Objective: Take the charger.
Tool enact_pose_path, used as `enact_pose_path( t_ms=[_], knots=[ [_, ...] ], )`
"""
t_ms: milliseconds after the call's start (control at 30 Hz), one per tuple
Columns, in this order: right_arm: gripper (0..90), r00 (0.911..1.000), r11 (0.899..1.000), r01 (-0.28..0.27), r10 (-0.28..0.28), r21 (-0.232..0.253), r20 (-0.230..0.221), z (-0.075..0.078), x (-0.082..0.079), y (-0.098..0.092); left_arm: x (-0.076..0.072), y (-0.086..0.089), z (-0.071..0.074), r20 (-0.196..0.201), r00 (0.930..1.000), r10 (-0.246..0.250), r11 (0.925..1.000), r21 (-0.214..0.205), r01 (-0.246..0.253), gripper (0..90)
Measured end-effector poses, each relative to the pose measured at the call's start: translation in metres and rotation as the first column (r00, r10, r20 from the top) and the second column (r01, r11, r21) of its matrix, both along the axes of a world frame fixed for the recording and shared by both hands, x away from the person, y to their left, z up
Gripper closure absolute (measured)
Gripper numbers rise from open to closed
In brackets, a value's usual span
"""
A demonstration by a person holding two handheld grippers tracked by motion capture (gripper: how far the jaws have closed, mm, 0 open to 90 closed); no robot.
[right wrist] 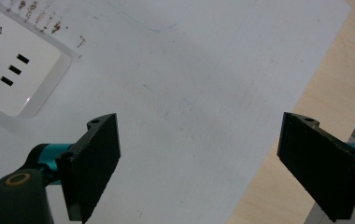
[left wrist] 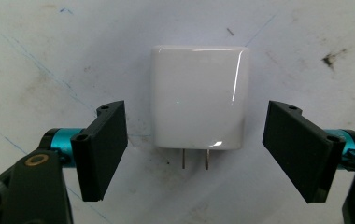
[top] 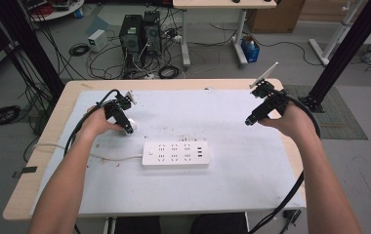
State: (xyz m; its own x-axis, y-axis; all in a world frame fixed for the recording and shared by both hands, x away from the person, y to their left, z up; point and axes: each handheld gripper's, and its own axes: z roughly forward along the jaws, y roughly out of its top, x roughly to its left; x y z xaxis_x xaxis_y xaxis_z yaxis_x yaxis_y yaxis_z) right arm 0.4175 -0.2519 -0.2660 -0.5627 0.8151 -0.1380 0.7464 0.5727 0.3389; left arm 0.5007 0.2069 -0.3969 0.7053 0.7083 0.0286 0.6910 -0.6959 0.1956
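High view: I hold my left gripper (top: 126,127) low over the white mat (top: 242,185), at its left part, tips down on a small white charger (top: 131,123) that peeks out beside the black jaws. Just in front of me, nearer the middle of the mat, lies the white power strip (top: 175,154), its thin cord (top: 110,157) running left towards the mat's edge. The charger sits near the strip's upper left corner but apart from it, with bare mat between.

In the left gripper view, the charger (left wrist: 199,95) lies flat on the mat, its two metal prongs (left wrist: 195,159) pointing towards me. My jaws are spread, one on each side of the charger; there is a clear gap between each pad and the glossy sides, so nothing is pinched. The mat around it is bare apart from scuffs and a dark stain.

My right gripper (top: 250,121) hangs above the right part of the mat, well apart from the strip and the charger. In the right gripper view, its jaws stand wide apart with nothing between them; below lies bare mat, the mat's edge runs slantwise on the right with the wooden tabletop (right wrist: 325,88) beyond it, and a corner of the power strip (right wrist: 17,70) shows at upper left
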Motion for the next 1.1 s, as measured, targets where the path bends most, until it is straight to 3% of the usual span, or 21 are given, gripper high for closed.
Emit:
enact_pose_path(
  t_ms=[233,300,367,400,500,733,867,1067,1100],
  knots=[
    [12.7,1.0,1.0,0.004,-0.004,0.003,0.001,-0.001,-0.002,-0.001,0.003,-0.004,-0.008,-0.014,0.9999,-0.008,0.9999,0.007,0.008,27.9],
    [12.7,1.0,1.0,0.004,-0.004,0.003,0.0,-0.002,-0.002,-0.001,0.004,-0.005,-0.01,-0.026,0.9996,-0.009,0.9999,0.007,0.009,34.0],
    [12.7,1.0,1.0,0.006,-0.006,0.002,-0.002,-0.004,-0.001,-0.002,0.005,-0.004,-0.012,-0.03,0.9995,-0.012,0.9994,0.033,0.013,34.9],
    [12.7,1.0,1.0,0.004,-0.004,0.001,-0.001,-0.004,-0.001,-0.002,0.005,-0.004,-0.013,-0.041,0.9992,-0.005,1.0,0.007,0.006,37.9],
    [12.7,1.0,1.0,0.008,-0.008,0.004,-0.002,-0.005,-0.001,-0.002,0.005,-0.003,-0.012,-0.039,0.999,-0.021,0.9996,0.016,0.022,42.4],
    [12.7,1.0,1.0,0.006,-0.006,-0.005,-0.006,-0.007,0.0,0.001,0.004,-0.003,-0.01,-0.023,0.9994,-0.025,0.9997,0.008,0.025,42.5],
    [12.7,1.0,1.0,-0.003,0.003,-0.011,-0.009,-0.008,0.0,0.003,0.002,-0.002,-0.003,-0.005,0.9996,-0.026,0.9996,-0.006,0.026,42.5],
    [12.7,0.9998,1.0,0.005,-0.005,-0.01,-0.018,-0.008,0.001,0.006,-0.015,0.001,0.034,0.058,0.9977,-0.035,0.9967,-0.071,0.04,42.6],
    [12.7,0.9997,1.0,0.011,-0.011,-0.011,-0.02,-0.008,0.0,0.007,-0.019,0.0,0.041,0.075,0.9961,-0.046,0.9966,-0.065,0.051,42.6]
  ],
)
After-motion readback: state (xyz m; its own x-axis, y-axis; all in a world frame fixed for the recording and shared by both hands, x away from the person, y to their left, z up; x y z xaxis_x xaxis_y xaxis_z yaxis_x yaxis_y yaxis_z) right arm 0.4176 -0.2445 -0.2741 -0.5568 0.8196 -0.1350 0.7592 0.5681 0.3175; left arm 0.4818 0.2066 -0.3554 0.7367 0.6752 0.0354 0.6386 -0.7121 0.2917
